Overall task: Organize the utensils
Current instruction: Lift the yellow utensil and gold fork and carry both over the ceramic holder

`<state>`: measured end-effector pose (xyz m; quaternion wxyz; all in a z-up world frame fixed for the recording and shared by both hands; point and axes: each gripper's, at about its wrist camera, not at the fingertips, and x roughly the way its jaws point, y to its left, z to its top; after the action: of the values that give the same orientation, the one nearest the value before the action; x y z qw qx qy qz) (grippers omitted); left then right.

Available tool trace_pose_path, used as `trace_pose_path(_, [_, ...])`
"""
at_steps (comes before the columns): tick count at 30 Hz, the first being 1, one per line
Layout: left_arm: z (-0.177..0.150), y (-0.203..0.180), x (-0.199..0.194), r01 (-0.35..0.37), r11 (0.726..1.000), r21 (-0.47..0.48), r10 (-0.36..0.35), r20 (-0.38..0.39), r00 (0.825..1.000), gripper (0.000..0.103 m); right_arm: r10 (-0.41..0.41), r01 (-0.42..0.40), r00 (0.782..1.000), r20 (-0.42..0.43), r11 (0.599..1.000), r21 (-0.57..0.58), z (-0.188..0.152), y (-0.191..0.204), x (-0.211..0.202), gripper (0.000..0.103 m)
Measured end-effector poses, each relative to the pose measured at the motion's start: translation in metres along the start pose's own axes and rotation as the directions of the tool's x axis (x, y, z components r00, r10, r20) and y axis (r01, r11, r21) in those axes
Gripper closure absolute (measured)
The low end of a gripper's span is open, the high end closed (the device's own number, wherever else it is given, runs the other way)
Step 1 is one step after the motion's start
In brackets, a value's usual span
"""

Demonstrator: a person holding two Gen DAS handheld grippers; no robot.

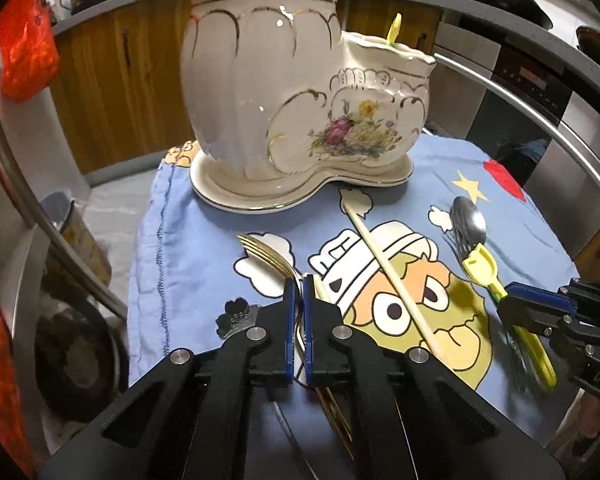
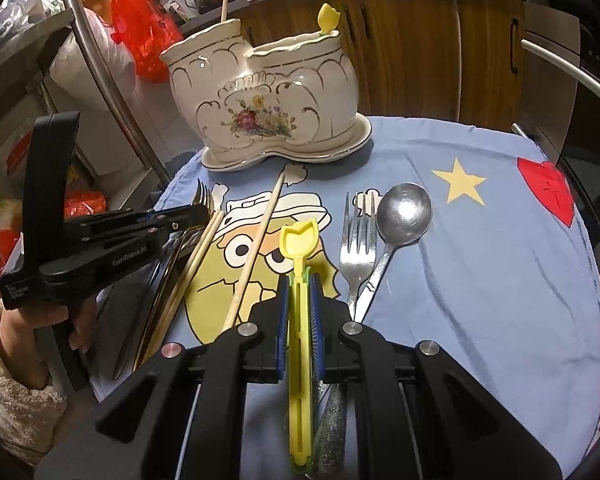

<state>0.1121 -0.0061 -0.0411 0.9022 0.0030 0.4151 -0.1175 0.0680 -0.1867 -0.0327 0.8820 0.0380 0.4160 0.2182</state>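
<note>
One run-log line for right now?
left gripper: shut on gold metal fork | right gripper: shut on yellow plastic utensil | white floral ceramic holder: upright

The holder (image 2: 268, 108) stands at twelve o'clock on the cloth (image 2: 480, 280). Before it, from nine to three: fork (image 2: 202, 200), chopsticks (image 2: 196, 264), single chopstick (image 2: 260, 240), plastic utensil (image 2: 298, 248), second fork (image 2: 358, 240), spoon (image 2: 404, 212).
</note>
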Motion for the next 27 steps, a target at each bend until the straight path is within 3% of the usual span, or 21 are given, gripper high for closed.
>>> trace_pose_path(6, [-0.001, 0.006, -0.028, 0.043, 0.999, -0.022, -0.041, 0.109, 0.993, 0.099, 0.004, -0.005, 1.0, 0.03, 1.0, 0.012, 0.0, -0.002, -0.01, 0.093])
trace_pose_path(14, [-0.002, 0.013, -0.069, 0.109, 0.993, -0.052, -0.092, 0.261, 0.961, 0.1, 0.001, -0.001, 0.997, 0.074, 1.0, 0.007, 0.005, 0.0, -0.024, 0.093])
trace_pose_path(27, [0.0, 0.003, -0.124, 0.091, 0.996, 0.01, -0.087, 0.397, 0.914, 0.1, 0.02, -0.018, 0.985, 0.174, 1.0, -0.009, 0.019, 0.006, -0.049, 0.093])
